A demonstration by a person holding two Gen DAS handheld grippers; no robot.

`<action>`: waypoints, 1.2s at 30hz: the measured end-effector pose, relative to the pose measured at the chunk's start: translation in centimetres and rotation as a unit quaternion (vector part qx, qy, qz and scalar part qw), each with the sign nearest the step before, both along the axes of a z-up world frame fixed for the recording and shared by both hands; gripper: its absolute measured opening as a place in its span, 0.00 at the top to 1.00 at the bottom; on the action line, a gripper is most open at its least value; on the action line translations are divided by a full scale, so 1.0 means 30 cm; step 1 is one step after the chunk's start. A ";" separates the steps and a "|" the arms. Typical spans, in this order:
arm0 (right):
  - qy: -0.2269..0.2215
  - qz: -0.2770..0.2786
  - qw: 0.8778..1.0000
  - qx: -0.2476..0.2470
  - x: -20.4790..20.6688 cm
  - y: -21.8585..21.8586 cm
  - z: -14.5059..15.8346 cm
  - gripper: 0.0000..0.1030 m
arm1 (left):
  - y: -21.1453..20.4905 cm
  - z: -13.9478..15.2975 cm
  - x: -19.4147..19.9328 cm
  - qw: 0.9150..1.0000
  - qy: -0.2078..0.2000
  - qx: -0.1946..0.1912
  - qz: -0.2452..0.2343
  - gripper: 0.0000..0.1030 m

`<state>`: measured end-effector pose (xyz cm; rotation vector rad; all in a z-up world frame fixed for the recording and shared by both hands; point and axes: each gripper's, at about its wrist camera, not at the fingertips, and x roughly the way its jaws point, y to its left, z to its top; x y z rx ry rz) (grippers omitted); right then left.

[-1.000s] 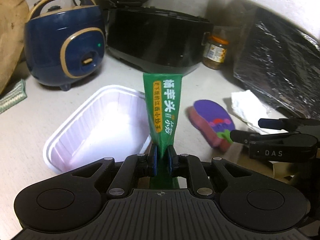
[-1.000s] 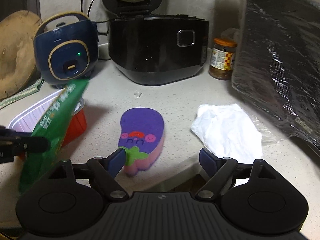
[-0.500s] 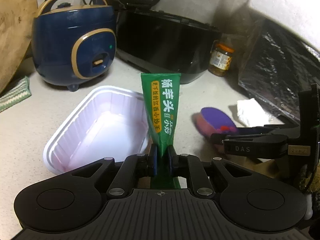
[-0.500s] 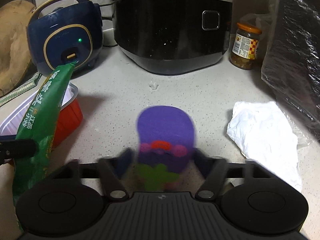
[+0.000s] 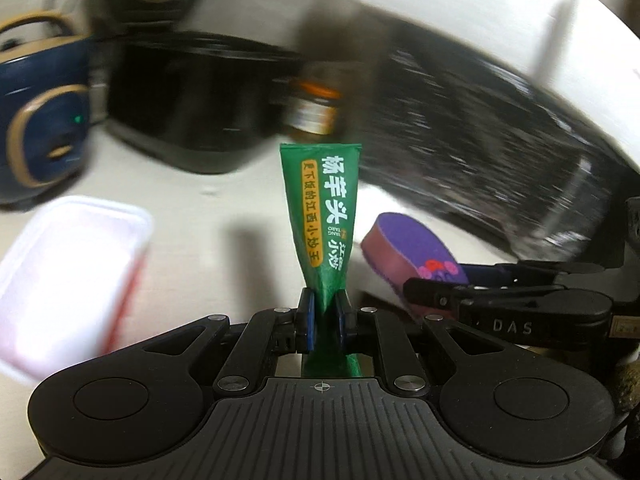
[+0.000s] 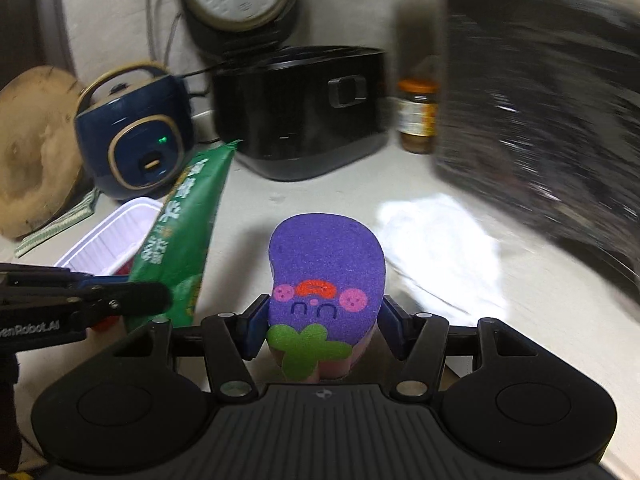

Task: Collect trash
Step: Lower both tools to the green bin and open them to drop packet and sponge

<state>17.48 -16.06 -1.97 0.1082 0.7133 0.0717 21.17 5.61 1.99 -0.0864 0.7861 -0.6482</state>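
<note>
Left gripper point(image 5: 325, 312) clamped on the lower end of a green snack wrapper point(image 5: 325, 208), which stands up from the blue pads, clear of the counter point(image 5: 192, 248). Right gripper point(image 6: 323, 322): its jaws have just been closing and now press both sides of a purple eggplant-shaped sponge point(image 6: 326, 268), stem end nearest the camera; in the left wrist view the sponge seems raised off the counter, though blur leaves this uncertain. The two grippers sit side by side, wrapper to the left of the sponge in the right wrist view. White plastic tray with red outer wall point(image 6: 110, 236) toward the counter's left edge, just behind the left gripper's fingers. Crumpled white paper point(image 6: 436, 252) lies on the counter to the right of the sponge, apart from it. Along the back edge: navy rice cooker point(image 6: 138, 140), black cooker with lid open point(image 6: 300, 108), orange-capped jar point(image 6: 417, 116). Film-wrapped black appliance point(image 6: 540, 120) at the right edge, heavily blurred. Round wooden board point(image 6: 34, 148) at far left.
</note>
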 end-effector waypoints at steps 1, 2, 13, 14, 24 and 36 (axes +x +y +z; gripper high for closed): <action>0.000 -0.012 1.000 0.000 -0.040 -0.025 0.003 0.44 | -0.029 -0.001 -0.007 1.000 0.002 -0.002 -0.016 0.87; 0.001 -0.025 1.000 0.000 -0.077 -0.051 0.000 0.44 | -0.062 -0.005 -0.018 0.999 0.005 -0.003 -0.033 0.87; 0.081 -0.158 0.984 0.023 -0.340 -0.287 -0.172 0.44 | -0.279 -0.117 -0.133 0.985 0.083 0.013 -0.154 0.87; 0.086 -0.166 0.982 0.026 -0.353 -0.300 -0.185 0.44 | -0.291 -0.134 -0.144 0.983 0.094 0.014 -0.158 0.87; 0.118 -0.190 0.974 0.034 -0.442 -0.385 -0.264 0.44 | -0.383 -0.394 -0.198 0.958 0.234 0.049 -0.158 0.87; 0.169 -0.140 0.974 0.059 -0.488 -0.467 -0.459 0.44 | -0.367 -0.768 -0.264 0.928 0.353 0.116 -0.039 0.87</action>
